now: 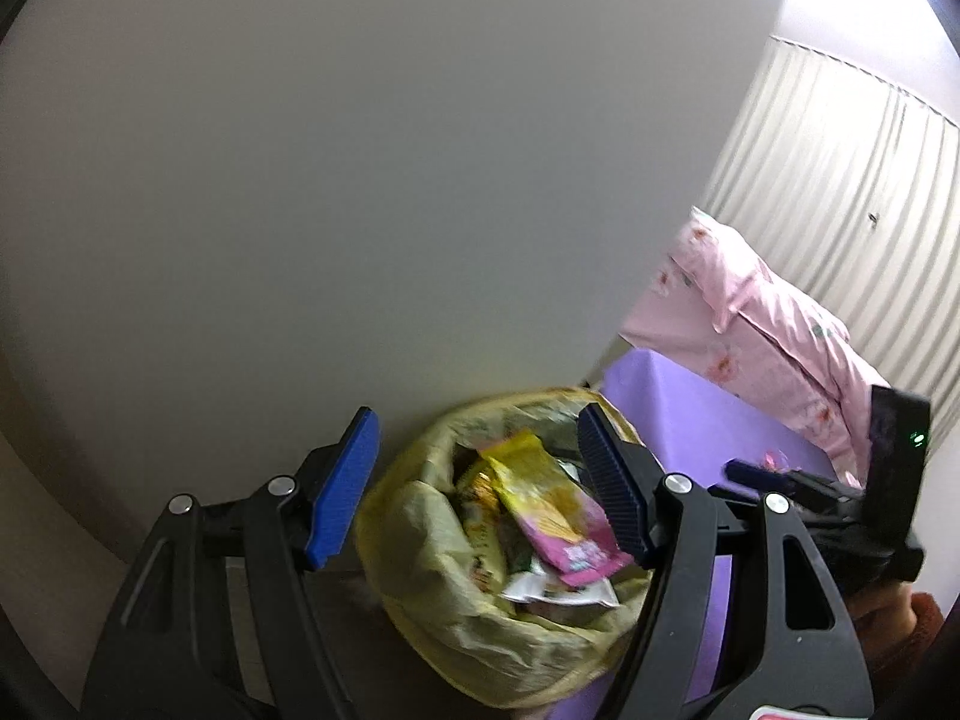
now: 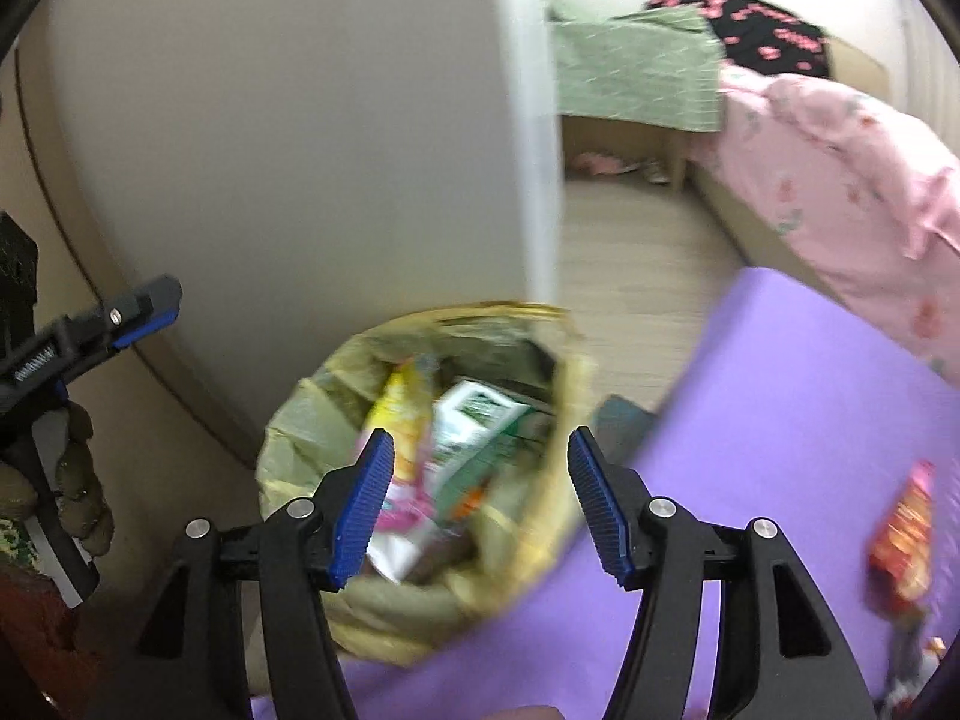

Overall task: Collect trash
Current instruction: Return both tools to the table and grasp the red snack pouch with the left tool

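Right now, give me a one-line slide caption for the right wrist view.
Open right gripper above a yellow-lined trash bin of wrappers; a red snack packet lies on the purple mat.

Left tongs point(image 1: 480, 483) spread wide over yellow trash bag point(image 1: 480, 618), pink-yellow wrapper point(image 1: 558, 516) on top.

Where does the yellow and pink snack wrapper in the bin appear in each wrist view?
Left wrist: yellow and pink snack wrapper, lower centre, atop the trash, beside the right finger.
Right wrist: same wrapper, lower centre, partly behind the left finger.
Shared landmark: yellow-green plastic bin liner beside the purple mat.
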The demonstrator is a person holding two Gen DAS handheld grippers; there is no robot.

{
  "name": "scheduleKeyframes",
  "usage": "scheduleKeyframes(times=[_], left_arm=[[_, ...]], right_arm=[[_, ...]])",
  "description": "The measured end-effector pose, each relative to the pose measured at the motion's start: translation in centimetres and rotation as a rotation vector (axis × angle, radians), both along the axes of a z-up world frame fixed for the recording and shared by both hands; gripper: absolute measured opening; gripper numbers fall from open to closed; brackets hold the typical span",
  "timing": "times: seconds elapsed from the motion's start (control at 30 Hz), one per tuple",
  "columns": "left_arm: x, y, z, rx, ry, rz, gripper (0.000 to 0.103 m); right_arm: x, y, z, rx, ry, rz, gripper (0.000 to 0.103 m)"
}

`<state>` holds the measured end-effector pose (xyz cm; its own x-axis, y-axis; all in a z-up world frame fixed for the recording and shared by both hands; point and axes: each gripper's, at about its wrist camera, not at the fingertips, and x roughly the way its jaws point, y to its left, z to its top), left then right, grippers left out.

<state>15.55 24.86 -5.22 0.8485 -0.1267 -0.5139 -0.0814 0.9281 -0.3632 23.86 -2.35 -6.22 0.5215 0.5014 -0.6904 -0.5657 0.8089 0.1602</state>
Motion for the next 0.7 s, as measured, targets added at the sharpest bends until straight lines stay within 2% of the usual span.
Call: scheduleKeyframes(times=[0.17, 0.33, 0.57, 0.63, 0.7], left_arm=[[0.9, -4.0, -0.6, -0.004, 0.024, -0.112, 0.065], [1.4, -9.2, -1.2, 0.004, 0.04, -0.246, 0.065], [2.4, -16.0, -2.3, 0.035, 0.057, -0.381, 0.065], [3.2, -18.0, -2.5, 0.052, 0.061, -0.422, 0.065], [4.8, -20.6, -2.7, 0.072, 0.092, -0.471, 0.065]], right_arm=[[-1.9, -7.1, 0.5, 0.03, -0.024, -0.161, 0.057], [-4.7, -13.8, 0.0, -0.014, -0.057, -0.336, 0.057], [-8.0, -23.5, -1.7, -0.012, -0.027, -0.545, 0.057], [-8.8, -25.5, -2.1, -0.007, -0.027, -0.596, 0.063], [-9.6, -27.1, -2.1, 0.001, -0.027, -0.628, 0.064]])
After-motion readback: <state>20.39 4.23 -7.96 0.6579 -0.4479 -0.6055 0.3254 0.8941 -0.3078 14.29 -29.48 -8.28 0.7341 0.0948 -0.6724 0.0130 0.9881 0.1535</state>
